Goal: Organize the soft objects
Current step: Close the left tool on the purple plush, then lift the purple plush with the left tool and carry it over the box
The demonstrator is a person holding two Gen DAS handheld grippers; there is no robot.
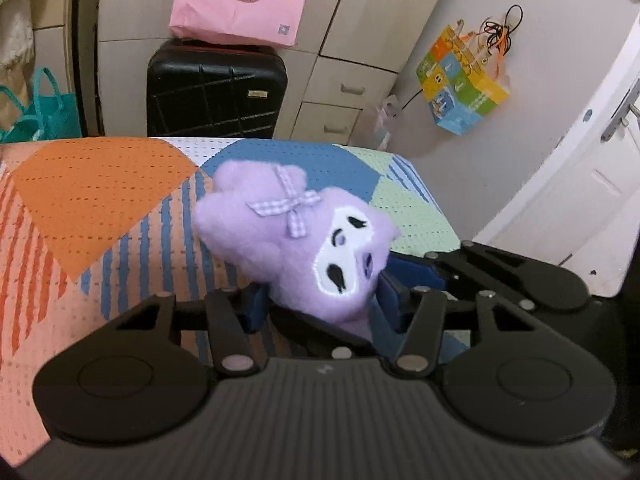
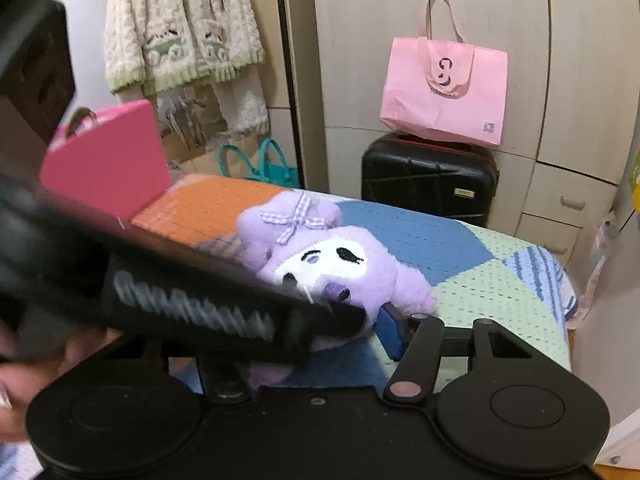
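A purple plush toy (image 1: 296,240) with a white face and a gingham bow is held above the patchwork bed cover (image 1: 100,208). My left gripper (image 1: 320,304) is shut on its lower body, blue pads pressing both sides. In the right wrist view the same plush toy (image 2: 320,256) sits between my right gripper's jaws (image 2: 320,332); the right blue pad (image 2: 390,332) touches it. The left gripper's body (image 2: 180,300) crosses in front and hides the right gripper's left finger.
A pink box (image 2: 108,160) stands at the bed's far left. Beyond the bed are a black suitcase (image 1: 216,88) with a pink bag (image 1: 240,0) on top, wardrobe drawers (image 1: 336,108), a teal bag (image 1: 44,112) and a white door (image 1: 580,168).
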